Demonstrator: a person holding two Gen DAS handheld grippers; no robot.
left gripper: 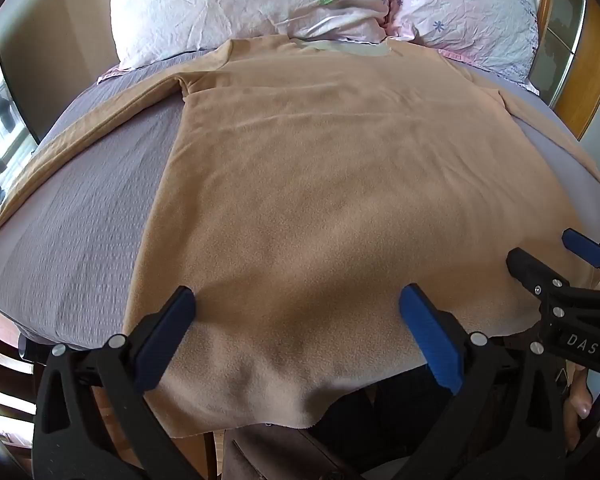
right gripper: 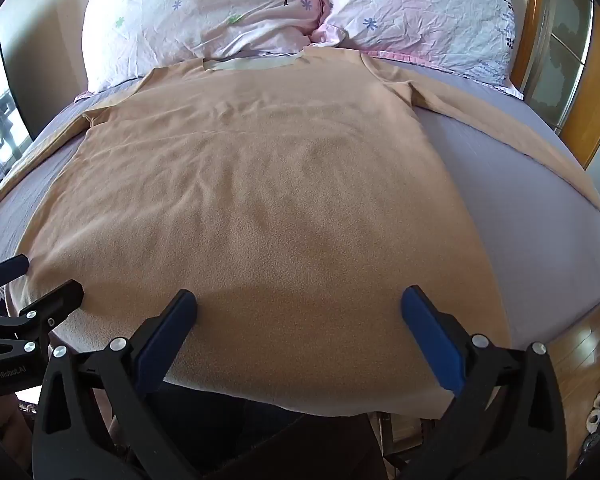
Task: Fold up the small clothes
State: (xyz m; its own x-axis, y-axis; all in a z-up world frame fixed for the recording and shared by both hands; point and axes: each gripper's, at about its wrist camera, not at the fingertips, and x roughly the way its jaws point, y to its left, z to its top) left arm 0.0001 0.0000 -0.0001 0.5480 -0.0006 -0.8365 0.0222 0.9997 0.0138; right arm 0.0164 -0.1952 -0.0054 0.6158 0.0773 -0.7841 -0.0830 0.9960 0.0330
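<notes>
Both hand-held grippers (left gripper: 296, 300) (right gripper: 298, 300) gape over tan shirt (left gripper: 320, 180) on bed (left gripper: 80, 208).

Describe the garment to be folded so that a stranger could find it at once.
Look at the bed with the grey-lilac sheet and two floral pillows at its head. The tan long-sleeved top lies flat there, collar toward the pillows, sleeves spread. It is the only plain tan, fleecy thing.
</notes>
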